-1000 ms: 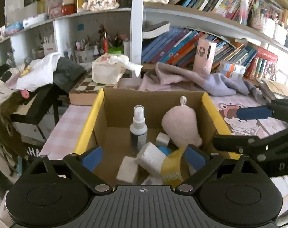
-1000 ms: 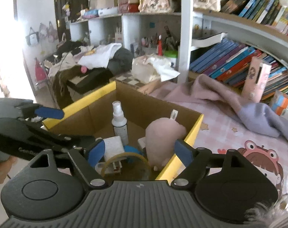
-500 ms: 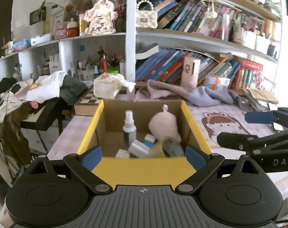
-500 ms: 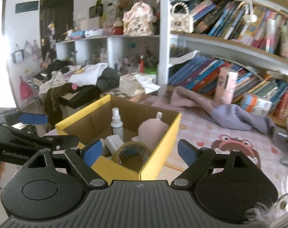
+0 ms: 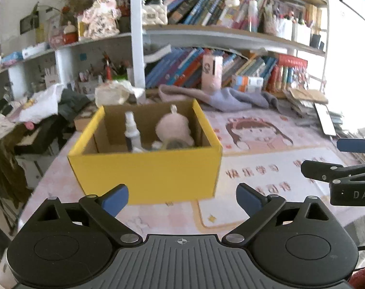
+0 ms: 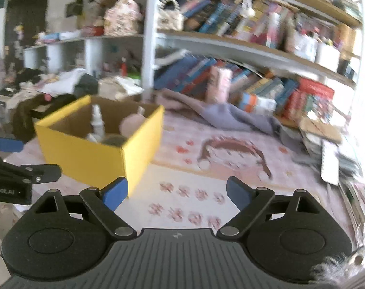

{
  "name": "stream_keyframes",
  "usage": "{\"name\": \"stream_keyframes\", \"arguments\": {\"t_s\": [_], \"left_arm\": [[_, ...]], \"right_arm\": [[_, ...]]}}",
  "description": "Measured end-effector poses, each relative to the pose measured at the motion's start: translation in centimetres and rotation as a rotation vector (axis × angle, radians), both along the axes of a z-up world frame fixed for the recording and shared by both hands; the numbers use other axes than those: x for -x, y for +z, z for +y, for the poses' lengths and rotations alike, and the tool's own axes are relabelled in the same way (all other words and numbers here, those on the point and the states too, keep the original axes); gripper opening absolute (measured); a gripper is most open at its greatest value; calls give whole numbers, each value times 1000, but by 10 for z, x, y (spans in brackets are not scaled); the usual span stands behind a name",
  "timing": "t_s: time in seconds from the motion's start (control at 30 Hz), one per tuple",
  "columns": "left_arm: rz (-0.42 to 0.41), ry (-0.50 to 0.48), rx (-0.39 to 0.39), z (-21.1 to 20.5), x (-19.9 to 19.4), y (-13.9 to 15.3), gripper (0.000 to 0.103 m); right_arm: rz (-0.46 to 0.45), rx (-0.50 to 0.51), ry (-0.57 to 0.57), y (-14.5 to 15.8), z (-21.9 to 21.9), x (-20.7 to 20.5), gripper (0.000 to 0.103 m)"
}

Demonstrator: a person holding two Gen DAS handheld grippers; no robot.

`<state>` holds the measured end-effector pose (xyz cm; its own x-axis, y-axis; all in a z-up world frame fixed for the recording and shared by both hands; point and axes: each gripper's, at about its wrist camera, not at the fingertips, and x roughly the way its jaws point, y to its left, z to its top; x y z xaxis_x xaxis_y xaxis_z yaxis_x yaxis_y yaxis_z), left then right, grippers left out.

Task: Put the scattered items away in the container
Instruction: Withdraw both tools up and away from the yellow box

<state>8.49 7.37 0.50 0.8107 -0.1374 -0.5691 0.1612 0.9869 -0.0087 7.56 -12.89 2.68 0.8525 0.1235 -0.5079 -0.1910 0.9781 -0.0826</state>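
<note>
Bookshelves [image 5: 230, 33] crammed with stuff fill the wall behind the desk [image 5: 266, 173]. Both tongs have backed away from the yellow box [image 5: 146, 168] since a second ago; left tongs [image 5: 182, 197] and right tongs [image 6: 177, 192] are released, nothing between them. Spray bottle [image 5: 131, 132] and pink plush [image 5: 172, 127] sit inside the box, so tidying looks basically done. Only a grey cloth [image 5: 230, 98] lies nearby, and nothing's in the way.

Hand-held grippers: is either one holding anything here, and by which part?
Nothing is held. The left hand-held gripper and right hand-held gripper both stand open and empty, short of the yellow box.
</note>
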Motion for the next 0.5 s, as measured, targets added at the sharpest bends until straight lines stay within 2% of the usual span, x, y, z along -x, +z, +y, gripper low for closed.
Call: {"name": "stream_keyframes", "arguments": {"t_s": [0.23,0.5], "left_arm": [[55,-47,-35,-19,1,-11,98],[108,-72,-4,-31,1,-18,101]], "right_arm": [[71,-11,-61,-13,-14,9,89],[126,-29,-129,-20,-34,17,94]]}}
